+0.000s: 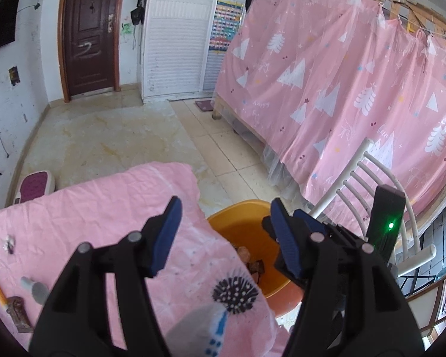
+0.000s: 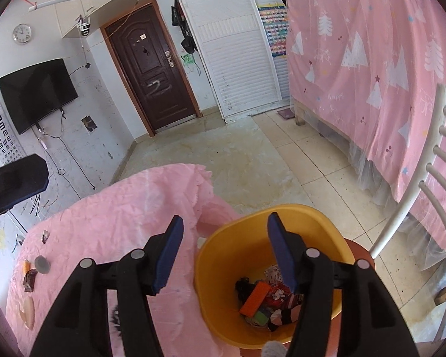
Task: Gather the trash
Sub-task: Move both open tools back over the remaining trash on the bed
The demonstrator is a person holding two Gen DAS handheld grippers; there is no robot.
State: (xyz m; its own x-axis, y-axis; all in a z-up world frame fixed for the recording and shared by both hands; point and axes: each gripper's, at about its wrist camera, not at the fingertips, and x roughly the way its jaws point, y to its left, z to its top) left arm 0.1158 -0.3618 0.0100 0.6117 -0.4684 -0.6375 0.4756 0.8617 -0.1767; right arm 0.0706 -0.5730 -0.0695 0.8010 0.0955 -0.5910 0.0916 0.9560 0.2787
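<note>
bin [image 2: 220, 270], orange, sits beside the pink-covered table [image 2: 110, 223], several wrappers already inside. right gripper [image 2: 223, 250] hangs over its mouth, fingers spread wide, nothing held. left gripper [image 1: 226, 235] is just as wide and just as bare, above the table edge. next pick is best taken low and square, closing on one scrap only. left on the cloth, counted: one brown wrapper [image 2: 29, 279], one grey disc [image 2: 42, 264], one orange stub [image 2: 26, 266], one small scrap [image 2: 45, 236].
</note>
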